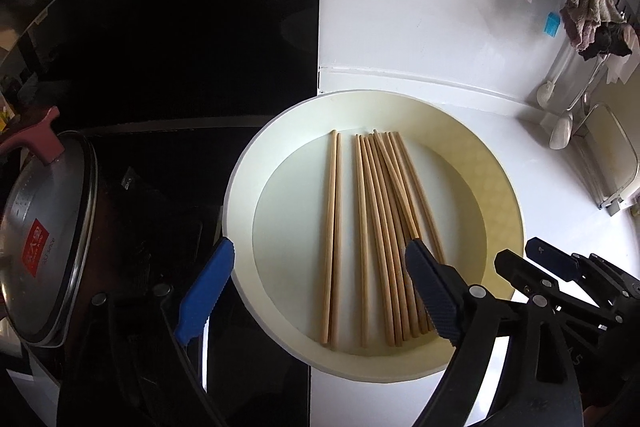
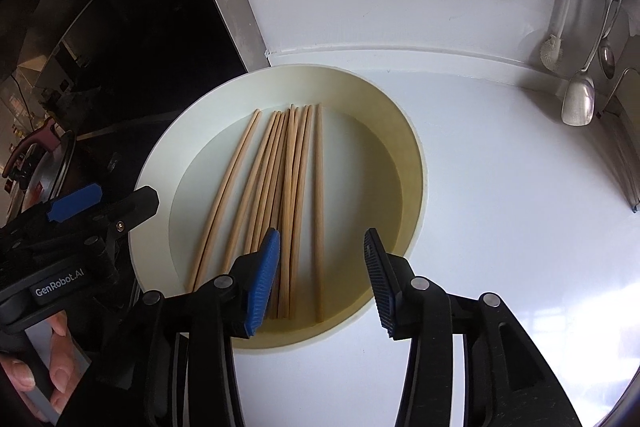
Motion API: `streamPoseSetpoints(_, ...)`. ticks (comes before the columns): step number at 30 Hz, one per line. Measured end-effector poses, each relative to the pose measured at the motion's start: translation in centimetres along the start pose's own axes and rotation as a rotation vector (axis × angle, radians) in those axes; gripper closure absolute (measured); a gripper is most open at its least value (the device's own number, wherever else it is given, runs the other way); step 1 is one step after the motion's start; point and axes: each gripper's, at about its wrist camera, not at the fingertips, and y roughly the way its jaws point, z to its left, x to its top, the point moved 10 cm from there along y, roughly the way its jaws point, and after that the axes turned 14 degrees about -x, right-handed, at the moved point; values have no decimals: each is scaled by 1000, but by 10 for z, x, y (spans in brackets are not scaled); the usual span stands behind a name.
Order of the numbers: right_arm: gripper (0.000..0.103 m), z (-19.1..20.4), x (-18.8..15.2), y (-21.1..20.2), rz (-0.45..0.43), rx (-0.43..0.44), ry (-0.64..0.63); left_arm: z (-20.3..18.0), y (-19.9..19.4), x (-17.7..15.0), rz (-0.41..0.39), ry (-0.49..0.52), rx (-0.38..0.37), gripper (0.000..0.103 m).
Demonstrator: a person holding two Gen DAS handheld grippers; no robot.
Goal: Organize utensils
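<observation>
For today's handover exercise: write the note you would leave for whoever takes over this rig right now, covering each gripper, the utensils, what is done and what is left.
Left gripper: open, holding nothing, above the plate's near left side.
Right gripper: open, holding nothing, over the near ends of the chopsticks.
Chopsticks: all lying lengthwise in the cream plate on the white counter; one pair sits apart on the left, the rest bunch together, a few crossing.
Done: chopsticks gathered on the plate.
Left: probably straightening and pairing the bunch.
</observation>
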Motion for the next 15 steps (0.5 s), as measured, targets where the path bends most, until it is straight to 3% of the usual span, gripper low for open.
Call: streamPoseSetpoints(15, 54, -6, -6, -23, -29, -12, 18, -4, -29, -5, -42, -12, 32, 8)
